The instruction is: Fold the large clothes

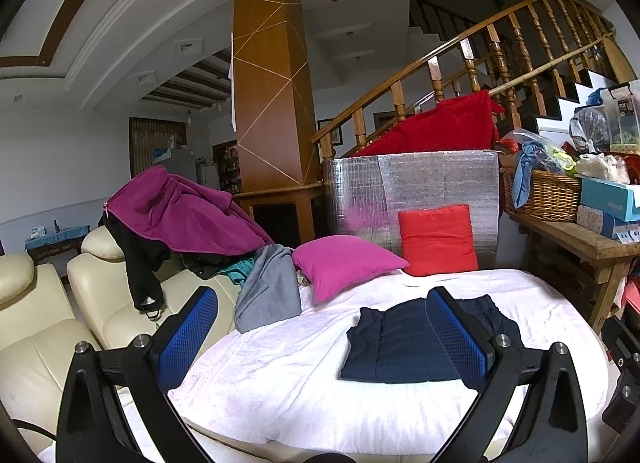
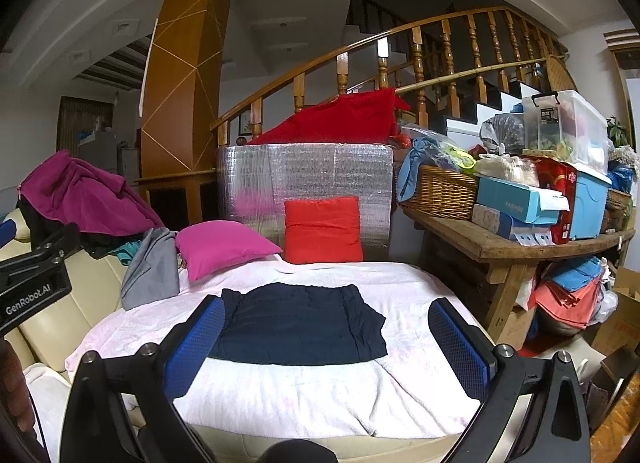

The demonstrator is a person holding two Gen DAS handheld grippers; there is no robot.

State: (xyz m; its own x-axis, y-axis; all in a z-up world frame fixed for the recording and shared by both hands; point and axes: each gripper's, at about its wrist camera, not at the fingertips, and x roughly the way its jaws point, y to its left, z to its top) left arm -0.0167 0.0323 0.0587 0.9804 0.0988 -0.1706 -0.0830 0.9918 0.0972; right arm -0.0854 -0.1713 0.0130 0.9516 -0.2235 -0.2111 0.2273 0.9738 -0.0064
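A dark navy garment (image 1: pixel 394 345) lies folded flat in a rough rectangle on a pale pink blanket (image 1: pixel 288 375); it also shows in the right wrist view (image 2: pixel 300 327). My left gripper (image 1: pixel 320 327) is open and empty, held above the blanket's near edge, its right finger in front of the garment. My right gripper (image 2: pixel 326 337) is open and empty, held above the blanket, with the garment between and beyond its fingers. A pile of clothes with a purple jacket (image 1: pixel 184 215) and a grey garment (image 1: pixel 268 291) lies on the cream sofa (image 1: pixel 44 323).
A magenta pillow (image 1: pixel 344 263) and a red pillow (image 1: pixel 438 239) lean against a silver foil panel (image 1: pixel 412 187) behind the blanket. A wooden bench (image 2: pixel 516 243) on the right holds a wicker basket (image 2: pixel 440 191), boxes and bins. The left gripper's body (image 2: pixel 32 283) shows at far left.
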